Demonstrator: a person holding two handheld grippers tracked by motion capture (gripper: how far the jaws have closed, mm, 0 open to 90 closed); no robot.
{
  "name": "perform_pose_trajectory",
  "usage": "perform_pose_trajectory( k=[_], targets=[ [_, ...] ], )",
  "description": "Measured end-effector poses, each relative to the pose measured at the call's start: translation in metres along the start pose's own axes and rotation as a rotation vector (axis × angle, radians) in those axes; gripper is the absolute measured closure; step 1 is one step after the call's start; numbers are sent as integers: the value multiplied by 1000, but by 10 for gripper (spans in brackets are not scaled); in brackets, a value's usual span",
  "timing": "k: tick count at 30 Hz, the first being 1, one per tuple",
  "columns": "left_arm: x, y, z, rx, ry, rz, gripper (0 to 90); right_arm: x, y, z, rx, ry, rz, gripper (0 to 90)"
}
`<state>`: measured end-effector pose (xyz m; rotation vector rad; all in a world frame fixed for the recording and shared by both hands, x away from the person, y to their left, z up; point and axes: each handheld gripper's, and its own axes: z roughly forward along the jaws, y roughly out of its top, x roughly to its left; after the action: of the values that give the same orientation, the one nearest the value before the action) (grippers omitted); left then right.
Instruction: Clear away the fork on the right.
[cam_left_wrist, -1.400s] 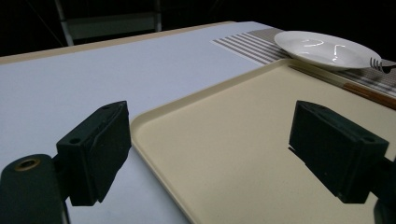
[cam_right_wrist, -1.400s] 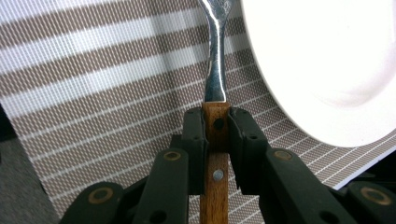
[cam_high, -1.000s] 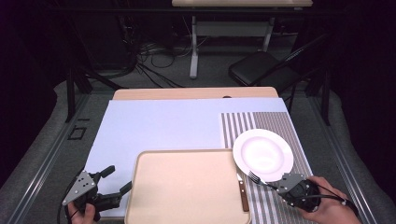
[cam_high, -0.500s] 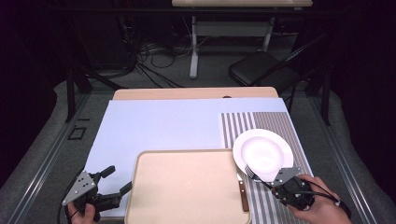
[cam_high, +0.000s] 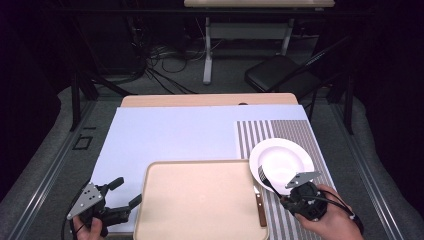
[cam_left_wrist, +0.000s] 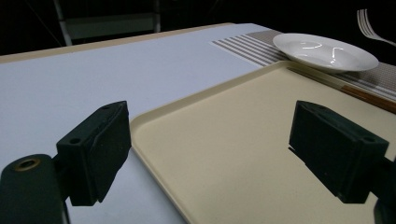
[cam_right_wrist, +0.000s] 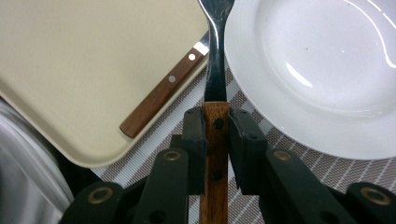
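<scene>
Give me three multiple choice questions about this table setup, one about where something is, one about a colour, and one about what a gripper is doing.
1. Where does the white plate sit?
A. on the striped placemat
B. on the beige tray
C. on the floor

2. What colour is the handle of the fork?
A. black
B. wooden brown
C. white

3. How does the left gripper stand?
A. shut on the tray
B. shut on a knife
C. open, holding nothing

Answers:
1 A: in the high view the plate rests on the striped mat, beside the tray.
2 B: the right gripper view shows a brown riveted handle between the jaws of the right gripper.
3 C: the left gripper view shows its jaws wide apart with nothing between them.
</scene>
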<state>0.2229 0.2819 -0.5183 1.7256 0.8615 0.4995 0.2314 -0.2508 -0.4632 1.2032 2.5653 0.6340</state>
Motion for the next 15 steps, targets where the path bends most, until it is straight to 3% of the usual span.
perform_pose_trajectory(
  k=[9,15],
  targets=[
    [0,0,1,1,-2,1,132,3,10,7,-20,73,146,776],
    [0,0,0,1,-3,3,132,8,14,11,-36,94,185,776]
  ],
)
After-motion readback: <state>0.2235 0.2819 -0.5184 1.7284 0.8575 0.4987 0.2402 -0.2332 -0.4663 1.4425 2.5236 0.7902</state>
